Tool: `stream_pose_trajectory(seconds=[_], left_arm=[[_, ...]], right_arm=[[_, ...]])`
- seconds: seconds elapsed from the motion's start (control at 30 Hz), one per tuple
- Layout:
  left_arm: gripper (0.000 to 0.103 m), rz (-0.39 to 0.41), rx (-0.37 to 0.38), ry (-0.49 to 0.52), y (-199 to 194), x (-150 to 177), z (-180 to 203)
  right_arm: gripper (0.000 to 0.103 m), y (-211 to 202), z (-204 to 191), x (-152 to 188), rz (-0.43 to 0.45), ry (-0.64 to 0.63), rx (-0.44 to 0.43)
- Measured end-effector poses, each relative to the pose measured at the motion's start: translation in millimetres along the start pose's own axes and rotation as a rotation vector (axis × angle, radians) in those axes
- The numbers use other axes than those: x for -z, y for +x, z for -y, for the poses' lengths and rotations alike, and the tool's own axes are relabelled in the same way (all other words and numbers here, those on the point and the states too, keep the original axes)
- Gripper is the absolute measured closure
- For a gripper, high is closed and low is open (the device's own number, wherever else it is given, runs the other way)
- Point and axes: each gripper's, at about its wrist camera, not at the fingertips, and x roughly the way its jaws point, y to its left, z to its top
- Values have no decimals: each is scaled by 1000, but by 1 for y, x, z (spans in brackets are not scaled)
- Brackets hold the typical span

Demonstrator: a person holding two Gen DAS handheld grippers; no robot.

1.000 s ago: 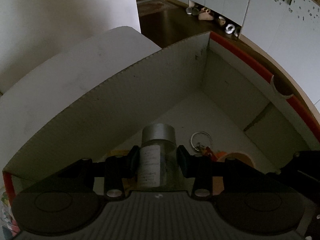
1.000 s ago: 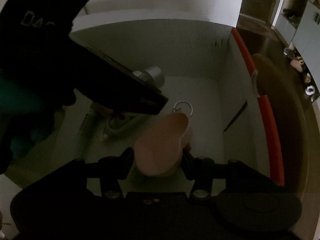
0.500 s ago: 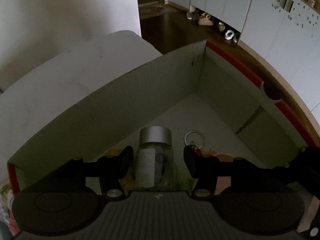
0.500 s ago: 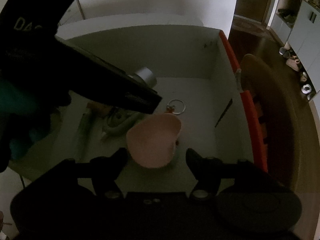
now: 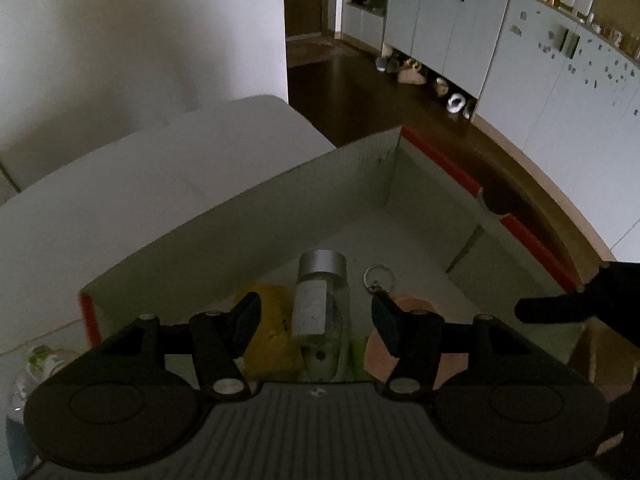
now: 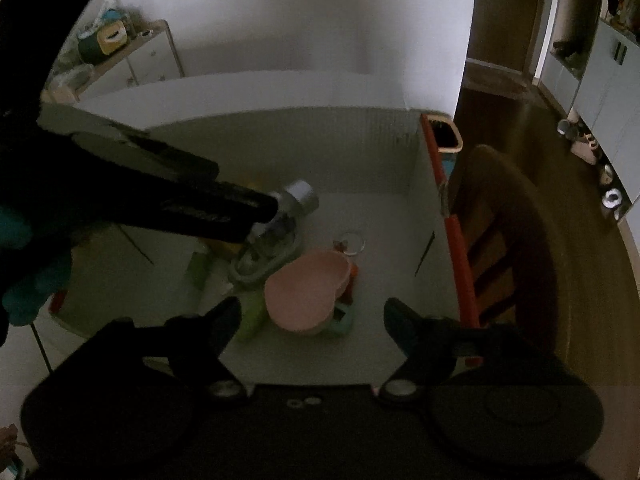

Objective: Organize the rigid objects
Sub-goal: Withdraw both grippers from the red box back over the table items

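A clear bottle (image 5: 320,308) with a silver cap lies on the floor of a white cardboard box (image 5: 224,236) with red edges. My left gripper (image 5: 316,316) hangs above it, jaws opening, pads clear of the bottle. A pink heart-shaped dish (image 6: 308,288) rests in the same box (image 6: 360,140). Over the dish my right gripper (image 6: 312,320) is opening too, with nothing pressed between its fingers. In the right wrist view the bottle (image 6: 280,216) shows partly behind the black left gripper body.
A key ring (image 5: 378,276), a yellow item (image 5: 268,328) and a green item (image 6: 250,316) also lie in the box. A dark wooden chair (image 6: 516,240) stands right of the box. White cabinets (image 5: 560,72) with shoes below line the far wall.
Both grippers let go and rose: the left released the bottle, the right released the pink dish. Both jaw pairs widened, and the objects now lie lower and smaller in view.
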Motion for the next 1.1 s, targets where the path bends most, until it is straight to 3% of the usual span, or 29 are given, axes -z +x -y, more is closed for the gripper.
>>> stream_pose_trajectory(seconds=[0.5, 0.6, 0.73, 0.87, 1.1], left_arm=[[42, 124, -9, -51, -81, 31, -21], [32, 138, -13, -75, -94, 42, -34], [31, 165, -33, -98, -110, 57, -55], [22, 188, -52, -119, -124, 72, -81], [21, 197, -66, -123, -142, 96, -132]], right_arm=[[10, -43, -23, -9, 115, -6, -12], [6, -50, -34, -12, 138, -12, -16], [3, -53, -56, -12, 162, -18, -32], [1, -56, -81, -12, 182, -22, -59], [1, -52, -133, -12, 203, -16, -90]])
